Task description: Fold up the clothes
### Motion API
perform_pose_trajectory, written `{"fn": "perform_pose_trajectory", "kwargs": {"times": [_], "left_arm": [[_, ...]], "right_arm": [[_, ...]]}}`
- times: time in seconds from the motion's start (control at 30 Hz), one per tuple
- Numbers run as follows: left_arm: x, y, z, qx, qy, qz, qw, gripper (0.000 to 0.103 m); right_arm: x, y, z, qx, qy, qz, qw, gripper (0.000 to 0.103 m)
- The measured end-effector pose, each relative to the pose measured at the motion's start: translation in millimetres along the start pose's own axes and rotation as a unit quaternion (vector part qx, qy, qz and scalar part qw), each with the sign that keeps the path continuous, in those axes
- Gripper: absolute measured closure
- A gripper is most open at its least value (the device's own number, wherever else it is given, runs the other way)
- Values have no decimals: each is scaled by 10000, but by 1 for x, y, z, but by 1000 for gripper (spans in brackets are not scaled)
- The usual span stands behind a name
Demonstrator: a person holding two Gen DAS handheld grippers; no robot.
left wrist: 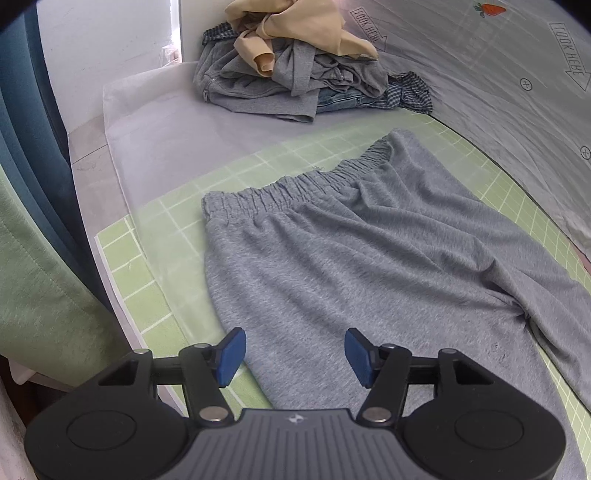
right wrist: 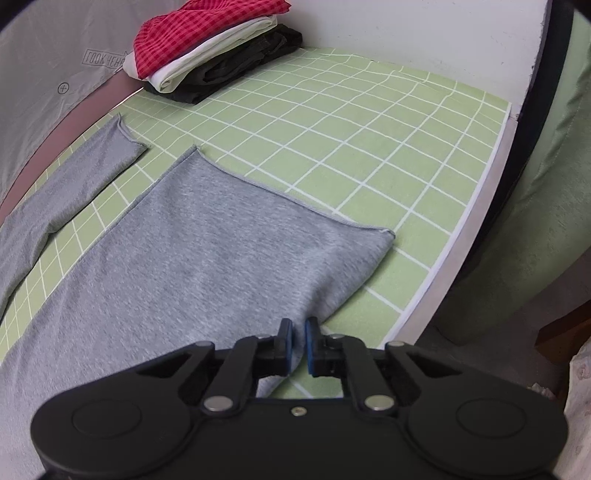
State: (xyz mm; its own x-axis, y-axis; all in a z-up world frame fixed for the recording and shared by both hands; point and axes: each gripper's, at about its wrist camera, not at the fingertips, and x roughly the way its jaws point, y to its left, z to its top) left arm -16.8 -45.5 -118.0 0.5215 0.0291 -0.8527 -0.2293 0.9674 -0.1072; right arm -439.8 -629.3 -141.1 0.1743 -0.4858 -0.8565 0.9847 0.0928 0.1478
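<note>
Grey sweatpants (left wrist: 369,266) lie flat on the green grid mat, legs spread apart, near edge seemingly pinched.

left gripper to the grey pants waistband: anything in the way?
Nothing visible. The left gripper hangs open over the grey pants, and only flat fabric lies between it and the waistband. The unfolded pile sits beyond the waistband.

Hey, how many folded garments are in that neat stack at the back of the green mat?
3 show: a red checked piece on top, a white one under it, and a black one at the bottom. More may be hidden within the stack.
</note>
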Motion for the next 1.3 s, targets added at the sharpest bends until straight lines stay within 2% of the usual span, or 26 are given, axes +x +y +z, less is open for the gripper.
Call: {"fn": "perform_pose_trajectory", "kwargs": {"times": [0.13, 0.37, 0.67, 0.93, 1.0, 1.03, 1.07, 1.13, 1.3], "left_arm": [[14, 20, 12, -245, 91, 38, 9997, 43], [40, 45, 44, -575, 99, 145, 9982, 43], [88, 60, 74, -869, 435, 354, 9946, 43], [98, 58, 80, -738, 342, 502, 9954, 45], [97, 58, 80, -707, 298, 465, 9960, 69], [96, 59, 80, -699, 286, 425, 9962, 88], [95, 60, 80, -711, 264, 374, 9964, 95], [88, 63, 82, -826, 141, 231, 9962, 101], [63, 59, 89, -903, -286, 279, 9951, 101]], "right_arm": [[0, 0, 0, 201, -12, -19, 9998, 102], [-2, 5, 1, 436, -108, -143, 9989, 102], [-24, 22, 11, 788, -545, -245, 9951, 102], [-42, 53, 20, 364, -860, -243, 9953, 103], [-45, 56, 22, 299, -923, -220, 9950, 103], [-46, 56, 23, 317, -938, -185, 9949, 103], [-47, 56, 25, 335, -954, -150, 9948, 103], [-48, 56, 28, 317, -1009, -103, 9943, 103], [-52, 49, 42, 291, -1234, -8, 9919, 103]]}}
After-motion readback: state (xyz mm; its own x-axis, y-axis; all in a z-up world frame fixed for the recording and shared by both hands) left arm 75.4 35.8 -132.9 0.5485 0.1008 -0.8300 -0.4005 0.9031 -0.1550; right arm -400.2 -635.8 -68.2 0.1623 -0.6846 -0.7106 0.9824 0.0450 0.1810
